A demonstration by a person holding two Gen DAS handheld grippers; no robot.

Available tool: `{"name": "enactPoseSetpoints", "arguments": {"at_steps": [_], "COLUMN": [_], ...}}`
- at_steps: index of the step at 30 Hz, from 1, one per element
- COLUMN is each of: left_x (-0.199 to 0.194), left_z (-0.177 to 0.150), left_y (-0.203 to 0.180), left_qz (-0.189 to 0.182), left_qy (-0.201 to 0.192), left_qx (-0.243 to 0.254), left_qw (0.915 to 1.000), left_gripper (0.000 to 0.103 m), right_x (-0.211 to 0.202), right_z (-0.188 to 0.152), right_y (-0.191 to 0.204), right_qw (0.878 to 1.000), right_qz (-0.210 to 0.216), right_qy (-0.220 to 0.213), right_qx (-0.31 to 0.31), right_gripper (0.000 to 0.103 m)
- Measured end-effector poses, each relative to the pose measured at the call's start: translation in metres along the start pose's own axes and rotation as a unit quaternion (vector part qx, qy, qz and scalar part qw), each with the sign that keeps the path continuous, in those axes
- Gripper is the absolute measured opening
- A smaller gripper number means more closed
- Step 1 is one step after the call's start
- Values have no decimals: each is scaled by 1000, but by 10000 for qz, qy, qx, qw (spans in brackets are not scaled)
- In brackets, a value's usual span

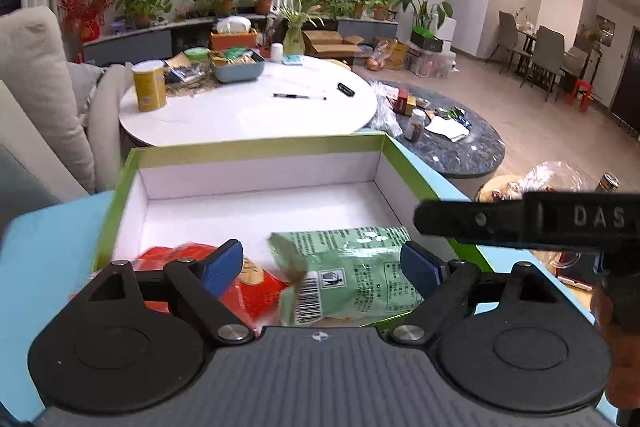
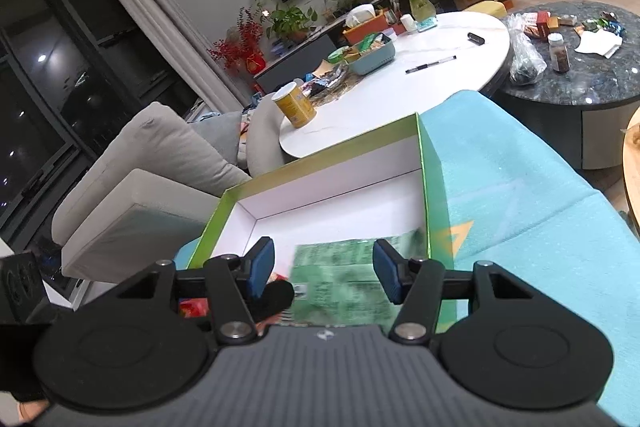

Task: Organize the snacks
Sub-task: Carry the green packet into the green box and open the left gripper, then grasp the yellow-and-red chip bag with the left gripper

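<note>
An open box with green walls [image 1: 256,145] and a white inside stands on a light blue mat [image 1: 44,239]. A green snack packet [image 1: 360,275] and a red snack packet [image 1: 256,287] lie in its near end. My left gripper [image 1: 322,267] is open just above both packets, holding nothing. In the right wrist view the box [image 2: 434,183] holds the blurred green packet [image 2: 340,279], and a bit of the red packet [image 2: 194,307] shows at the left. My right gripper [image 2: 324,269] is open over the green packet. The right gripper's body [image 1: 520,219] crosses the left wrist view.
A white round table [image 1: 248,107] beyond the box carries a yellow can [image 1: 149,85], a blue basket of snacks [image 1: 238,65], a pen [image 1: 300,96] and a vase. A dark round table [image 2: 580,75] with jars and wrappers stands at right. A beige sofa [image 2: 160,163] is at left.
</note>
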State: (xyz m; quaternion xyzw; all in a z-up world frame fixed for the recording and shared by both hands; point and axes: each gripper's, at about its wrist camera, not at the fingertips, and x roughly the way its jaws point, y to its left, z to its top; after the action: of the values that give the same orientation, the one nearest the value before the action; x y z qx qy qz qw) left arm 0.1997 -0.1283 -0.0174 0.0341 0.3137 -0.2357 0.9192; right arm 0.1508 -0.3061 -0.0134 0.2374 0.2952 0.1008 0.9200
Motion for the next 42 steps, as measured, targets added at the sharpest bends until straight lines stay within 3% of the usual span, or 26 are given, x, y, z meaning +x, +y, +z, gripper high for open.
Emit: {"name": "enactPoseSetpoints", "arguments": {"at_steps": [12,21,31,37,42], "left_x": [-45,-76,-64,-50,-42], "left_z": [-22,-57,-78,-76,-71], "left_y": [-6,-7,-18,-24,-29], "left_qz": [28,-80,-81,-83,-129], "left_qy": [-83,3,291,375,391], "left_qx": [307,390,450,566,622], "left_qw": [9995,9992,9985,9977,9972], "left_gripper": [85,85,85,85,85], "right_x": [-38,-71,-68,-59,-49], "right_z": [-20,-54,-82,-89,-88], "right_y": [1,5,2,2,-7], "right_qw": [9994,9939,9884,9805,9816], "right_qz": [10,-24,-314,-558,-664], "right_qy": [28,91,339,373,353], "right_qx": [-341,-1100,-1449,-1847,-1753], "right_gripper": [38,54,54,54,54]}}
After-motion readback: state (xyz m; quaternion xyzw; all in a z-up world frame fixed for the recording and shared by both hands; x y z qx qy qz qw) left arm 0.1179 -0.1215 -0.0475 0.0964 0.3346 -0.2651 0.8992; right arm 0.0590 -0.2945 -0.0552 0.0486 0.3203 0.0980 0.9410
